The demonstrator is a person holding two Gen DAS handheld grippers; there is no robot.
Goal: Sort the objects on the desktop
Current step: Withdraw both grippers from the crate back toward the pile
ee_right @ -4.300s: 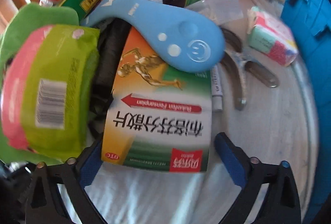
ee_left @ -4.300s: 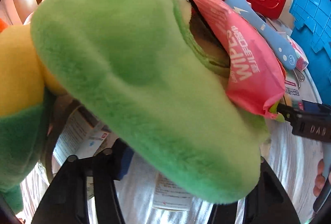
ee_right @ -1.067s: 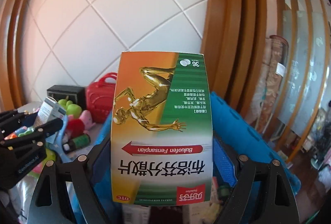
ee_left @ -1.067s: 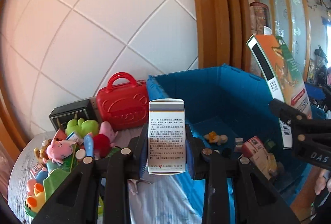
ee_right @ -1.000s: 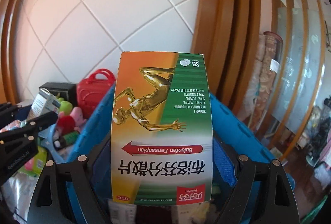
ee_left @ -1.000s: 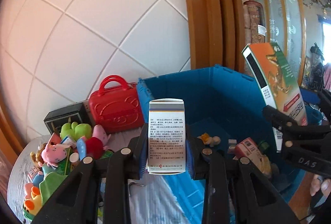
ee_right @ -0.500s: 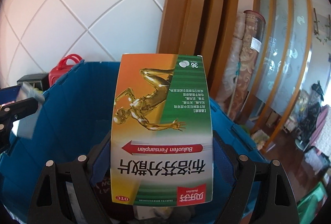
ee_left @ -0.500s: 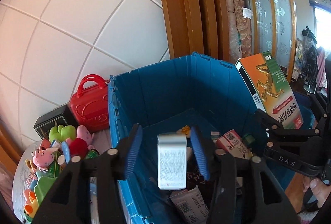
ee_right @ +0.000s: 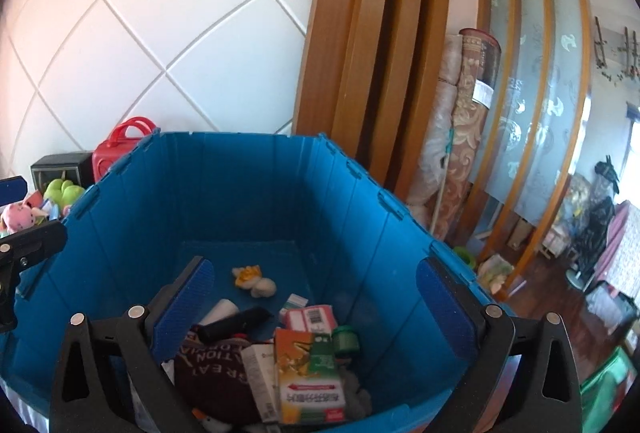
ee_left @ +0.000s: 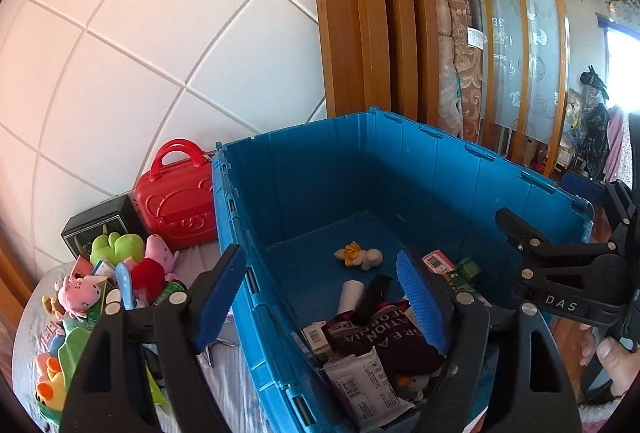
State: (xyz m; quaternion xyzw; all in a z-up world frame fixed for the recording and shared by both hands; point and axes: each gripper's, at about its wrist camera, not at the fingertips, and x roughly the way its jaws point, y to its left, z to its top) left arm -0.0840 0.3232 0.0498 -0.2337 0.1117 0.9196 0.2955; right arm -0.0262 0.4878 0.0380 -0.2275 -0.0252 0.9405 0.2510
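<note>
Right gripper [ee_right: 316,297]: jaws spread wide, having just been opening, nothing between the pads; it hangs above the near end of the blue crate [ee_right: 256,189]. Left gripper [ee_left: 320,293]: jaws likewise parted and just been opening, empty, poised over the crate's near-left corner.

Item: orange-and-green medicine box [ee_right: 310,373]. Location: inside the crate, near end, on top of the heap, touching a narrow white carton [ee_right: 260,377] on its left and a dark printed cloth [ee_right: 212,365] beyond that; a green-capped bottle [ee_right: 345,339] sits just beside its upper right corner. Attitude: lying printed face up, slightly tilted on the pile. Long axis runs from the crate's near wall toward its far wall; the end with the red arrow band points at the near wall.

Outside the crate, to its left: plush toys [ee_left: 100,273], red toy case [ee_left: 176,193], more goods awaiting sorting.

Hazards, as judged:
- Box rests on loose, uneven contents; later drops may tip it or bury it.
- Left gripper straddles the crate's rim, so a careless pull back toward the table could catch a finger on the wall.
- Both tools crowd one end of the crate; a collision is possible on withdrawal.
</note>
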